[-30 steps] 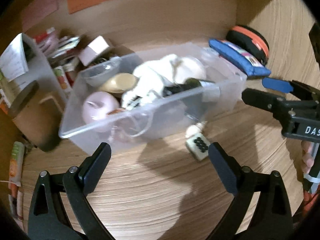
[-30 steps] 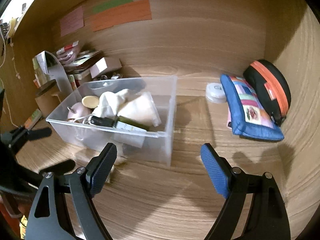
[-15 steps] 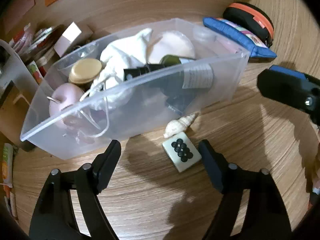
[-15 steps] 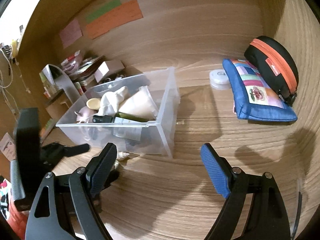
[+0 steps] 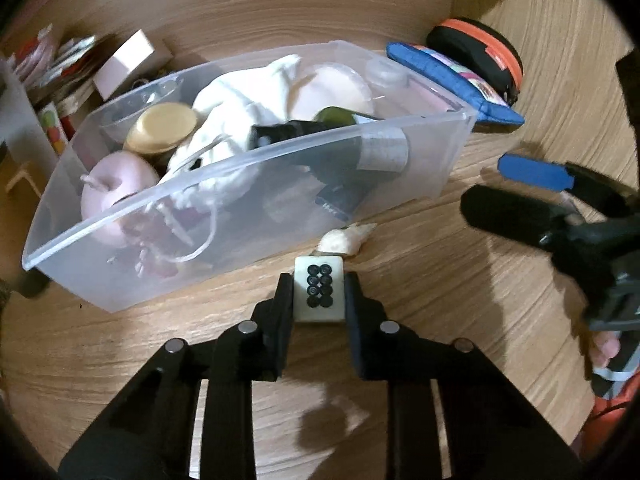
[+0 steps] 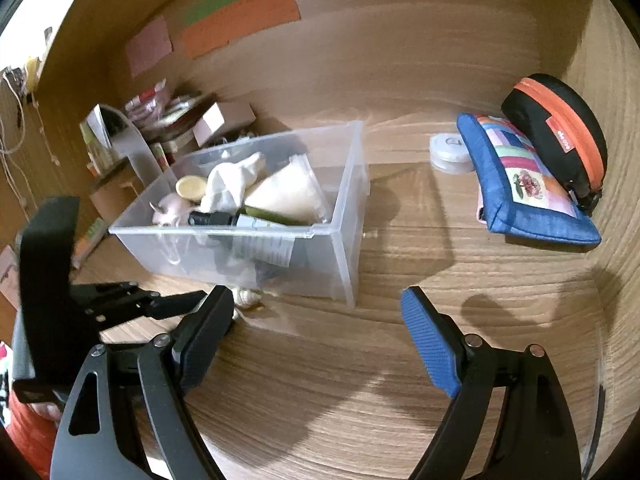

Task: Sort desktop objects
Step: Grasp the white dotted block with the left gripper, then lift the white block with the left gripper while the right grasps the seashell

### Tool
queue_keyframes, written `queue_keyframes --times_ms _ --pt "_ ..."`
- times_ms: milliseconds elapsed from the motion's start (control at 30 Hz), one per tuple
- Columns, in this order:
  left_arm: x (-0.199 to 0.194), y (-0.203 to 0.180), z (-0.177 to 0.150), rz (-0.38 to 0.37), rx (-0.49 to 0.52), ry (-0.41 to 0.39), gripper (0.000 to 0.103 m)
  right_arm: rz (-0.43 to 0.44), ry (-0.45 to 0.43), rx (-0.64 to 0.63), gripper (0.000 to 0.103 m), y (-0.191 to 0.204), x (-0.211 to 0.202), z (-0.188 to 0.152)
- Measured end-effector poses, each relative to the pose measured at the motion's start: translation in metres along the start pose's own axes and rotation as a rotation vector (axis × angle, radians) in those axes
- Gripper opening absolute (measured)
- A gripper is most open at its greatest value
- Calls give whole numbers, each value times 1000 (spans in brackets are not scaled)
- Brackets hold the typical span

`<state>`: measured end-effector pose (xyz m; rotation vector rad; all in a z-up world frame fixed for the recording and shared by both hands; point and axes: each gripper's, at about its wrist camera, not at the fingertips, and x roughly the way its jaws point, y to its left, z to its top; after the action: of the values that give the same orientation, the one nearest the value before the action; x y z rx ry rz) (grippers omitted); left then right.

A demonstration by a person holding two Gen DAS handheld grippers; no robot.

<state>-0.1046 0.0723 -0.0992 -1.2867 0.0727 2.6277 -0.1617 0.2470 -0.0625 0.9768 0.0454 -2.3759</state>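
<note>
My left gripper (image 5: 319, 296) is shut on a white mahjong tile (image 5: 319, 293) with black dots, on the wooden desk just in front of the clear plastic bin (image 5: 256, 160). A pale seashell (image 5: 346, 239) lies against the bin's front wall, right behind the tile; it also shows in the right wrist view (image 6: 248, 297). The bin (image 6: 340, 240) holds a white cloth bag, a dark bottle, a pink candle and a yellow-lidded jar. My right gripper (image 6: 316, 340) is open and empty, hovering over bare desk to the right of the bin; it shows in the left wrist view (image 5: 532, 196).
A blue patchwork pouch (image 6: 524, 184) and a black case with an orange zip (image 6: 560, 136) lie at the back right, a small round white container (image 6: 450, 154) beside them. Boxes and packets (image 6: 180, 120) crowd the back left corner. Wooden walls enclose the desk.
My left gripper moved forward and down and closed on the mahjong tile, which now sits square between the fingers. My right gripper drifted slightly and stayed open.
</note>
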Motion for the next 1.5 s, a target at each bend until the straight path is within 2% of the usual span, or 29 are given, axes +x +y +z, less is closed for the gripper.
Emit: queue_keyframes --times_ms 433,667,833,1067,1167,1300,1433,1500 --pt "-30 50 -15 -11 -64 -85 24 -12 116 -86 82 56 42 -5" --pt "-32 65 -23 -40 -51 -56 24 -71 184 -101 72 73 68 -6" --pt "-29 62 -28 -46 12 -25 24 -80 186 -83 71 72 72 -5" --pt "-28 61 -29 -34 18 -11 24 -141 200 -120 73 79 76 -8" --pt "-28 59 -29 -28 21 -10 24 -154 193 -110 67 77 74 -9" --pt "-26 51 -29 23 43 -8 24 -174 181 -87 52 71 71 -11" --pt "-25 49 -26 21 40 -8 24 -181 173 -81 38 66 69 -10" --pt "-24 49 -26 20 39 -7 24 -177 174 -84 38 75 70 -6"
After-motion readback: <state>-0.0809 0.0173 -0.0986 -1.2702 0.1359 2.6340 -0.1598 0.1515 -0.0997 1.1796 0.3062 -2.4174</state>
